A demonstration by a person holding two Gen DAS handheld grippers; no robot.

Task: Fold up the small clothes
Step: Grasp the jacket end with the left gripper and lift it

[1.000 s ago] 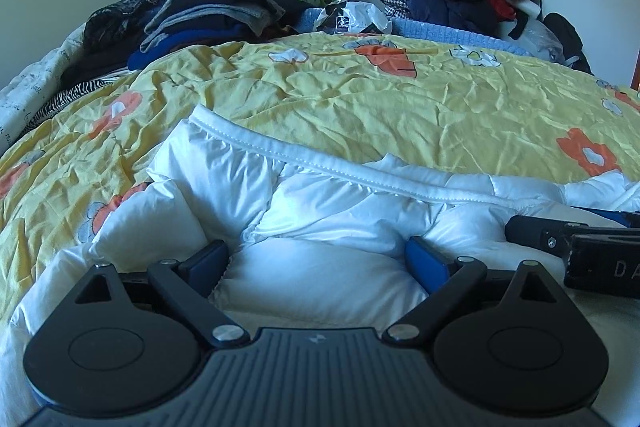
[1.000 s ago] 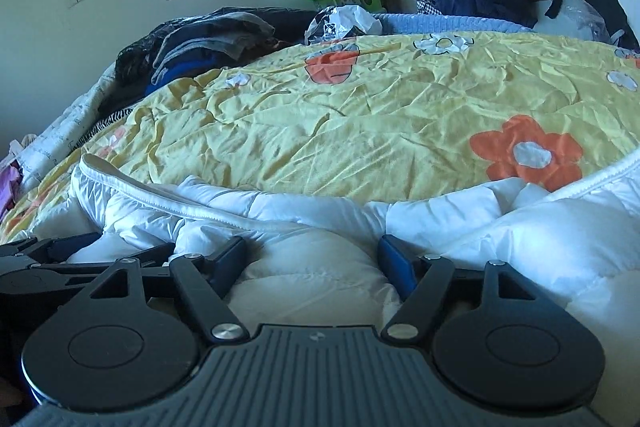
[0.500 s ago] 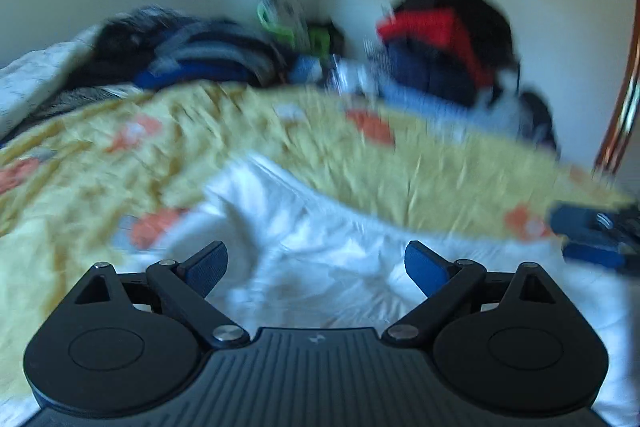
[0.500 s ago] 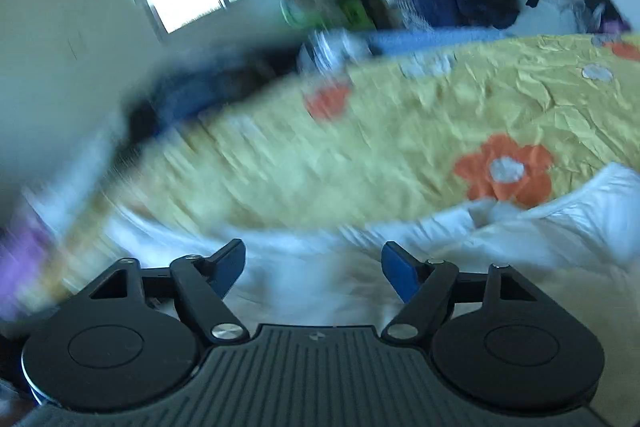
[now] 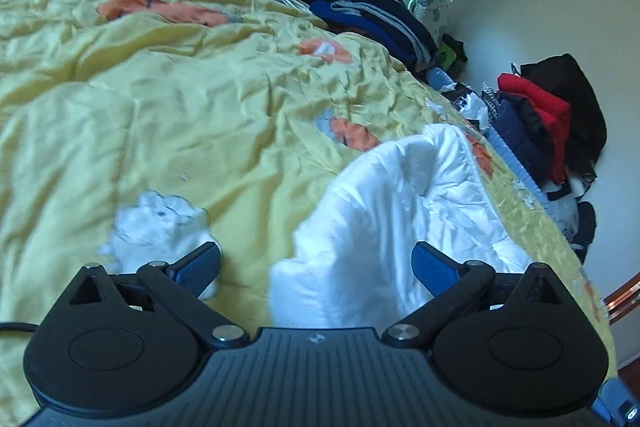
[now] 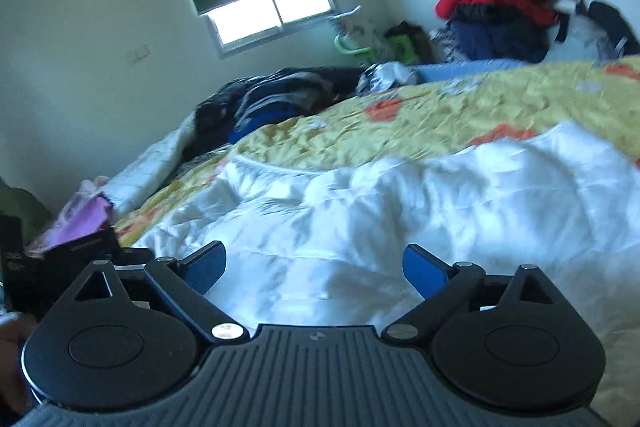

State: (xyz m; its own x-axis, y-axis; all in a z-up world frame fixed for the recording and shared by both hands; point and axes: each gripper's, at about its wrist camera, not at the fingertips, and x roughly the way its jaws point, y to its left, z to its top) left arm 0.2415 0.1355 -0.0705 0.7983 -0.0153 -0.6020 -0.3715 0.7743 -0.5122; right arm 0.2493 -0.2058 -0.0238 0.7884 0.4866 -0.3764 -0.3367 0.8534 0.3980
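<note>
A: So, what changed just now?

B: A second ago both claws sat low, pressed into the white puffy jacket (image 5: 400,227). Now the left claw (image 5: 316,263) has swung away and tipped sideways. The right claw (image 6: 314,265) has lifted too.

A: Are they holding anything?

B: No. Both are spread wide and let go. I think that fold is done.

A: Where is the jacket?

B: On the yellow flower blanket (image 5: 180,107), soft, shiny and lumpy. A small crumpled white cloth (image 5: 156,223) lies beside it, maybe next.
</note>
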